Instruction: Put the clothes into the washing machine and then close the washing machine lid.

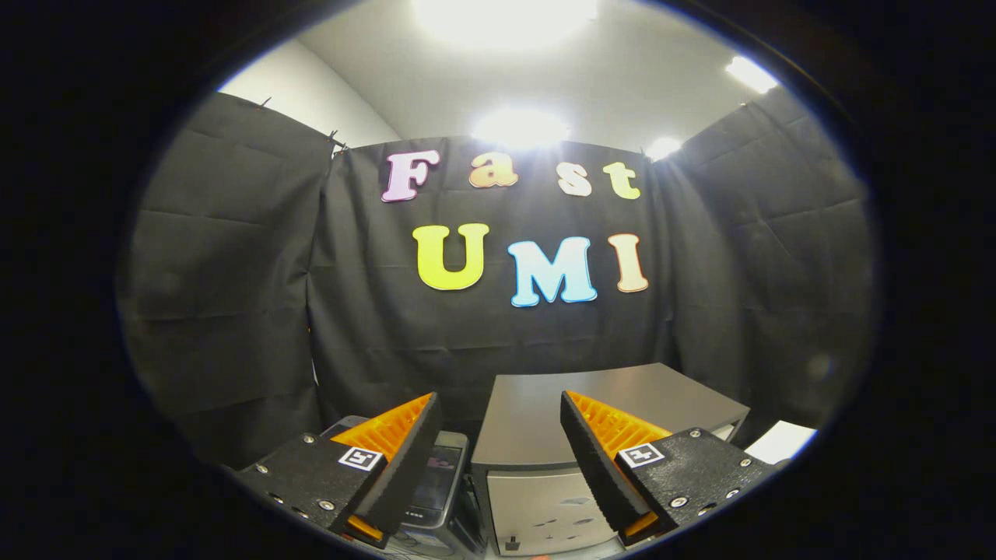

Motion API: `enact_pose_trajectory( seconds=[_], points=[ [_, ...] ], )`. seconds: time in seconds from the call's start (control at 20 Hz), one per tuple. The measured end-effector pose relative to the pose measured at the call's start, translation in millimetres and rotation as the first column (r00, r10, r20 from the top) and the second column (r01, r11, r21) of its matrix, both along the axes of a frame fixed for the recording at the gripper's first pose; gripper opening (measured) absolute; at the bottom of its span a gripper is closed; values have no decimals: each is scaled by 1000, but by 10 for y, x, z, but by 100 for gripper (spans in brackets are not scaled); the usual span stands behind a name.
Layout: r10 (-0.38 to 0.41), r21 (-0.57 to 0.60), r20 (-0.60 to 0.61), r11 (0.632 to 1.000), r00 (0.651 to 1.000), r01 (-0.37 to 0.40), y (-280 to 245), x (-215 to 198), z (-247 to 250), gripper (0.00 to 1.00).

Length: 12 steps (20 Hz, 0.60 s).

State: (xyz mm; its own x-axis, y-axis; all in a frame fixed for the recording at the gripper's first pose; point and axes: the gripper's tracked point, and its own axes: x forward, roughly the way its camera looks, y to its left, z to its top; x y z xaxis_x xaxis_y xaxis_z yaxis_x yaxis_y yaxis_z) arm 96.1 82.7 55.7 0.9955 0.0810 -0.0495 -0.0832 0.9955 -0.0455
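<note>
While tool (502, 424) gapes, one washing machine (591, 404) ahead.

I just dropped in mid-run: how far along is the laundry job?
Nothing looks done from here. The claw is open and holds nothing, raised above a grey box-shaped unit beside a darker appliance. I see no clothes here. Loading and closing the lid both remain.

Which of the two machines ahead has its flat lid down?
The larger grey box-shaped machine, beyond the open, empty claw, shows a closed flat top. The smaller dark appliance sits lower, beside it.
</note>
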Motion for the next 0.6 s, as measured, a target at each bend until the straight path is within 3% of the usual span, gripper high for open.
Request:
enact_pose_trajectory(
  seconds=[0.6],
  points=[
    [-31, 23, -10, 999, 999, 31, -340, -139, 3, 95]
  ],
)
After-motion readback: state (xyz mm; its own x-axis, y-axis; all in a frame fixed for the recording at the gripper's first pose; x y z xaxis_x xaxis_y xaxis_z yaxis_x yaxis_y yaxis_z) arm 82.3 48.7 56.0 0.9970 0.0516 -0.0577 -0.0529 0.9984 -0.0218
